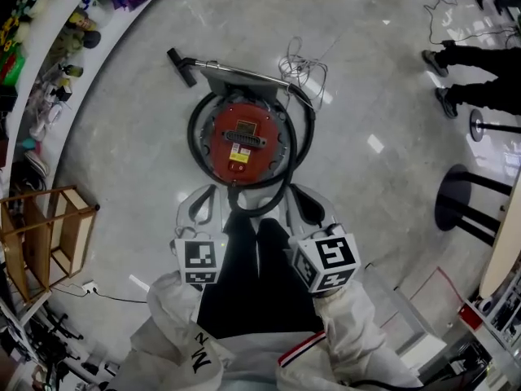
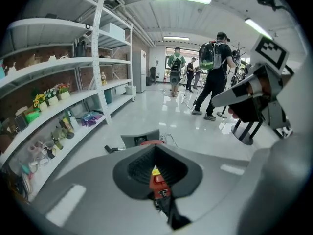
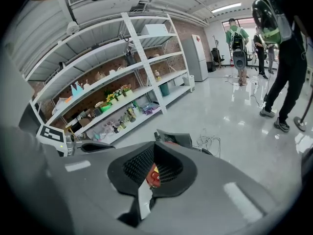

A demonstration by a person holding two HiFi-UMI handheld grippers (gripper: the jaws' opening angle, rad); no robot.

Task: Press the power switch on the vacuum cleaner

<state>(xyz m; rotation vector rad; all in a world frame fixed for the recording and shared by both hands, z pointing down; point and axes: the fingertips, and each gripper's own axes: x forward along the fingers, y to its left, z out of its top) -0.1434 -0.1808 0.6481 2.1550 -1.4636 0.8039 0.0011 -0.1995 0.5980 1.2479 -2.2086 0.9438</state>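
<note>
A round red vacuum cleaner (image 1: 242, 141) stands on the floor ahead of me, its black hose (image 1: 195, 129) looped round it. Its wand and floor nozzle (image 1: 183, 65) lie behind it. A dark panel (image 1: 245, 139) sits mid-lid; I cannot pick out the switch. My left gripper (image 1: 207, 195) and right gripper (image 1: 299, 195) hover side by side just short of the vacuum, apart from it, both shut with nothing held. Through the padded hollow of the left gripper (image 2: 155, 147) the red lid (image 2: 158, 182) shows. The right gripper (image 3: 156, 145) frames the red lid (image 3: 153, 176) the same way.
White shelves (image 1: 49, 47) of toys curve along the left, with a wooden rack (image 1: 49, 230) below them. A loose white cable (image 1: 303, 68) lies behind the vacuum. A person's legs (image 1: 476, 55) and a black stool (image 1: 460, 202) stand at the right.
</note>
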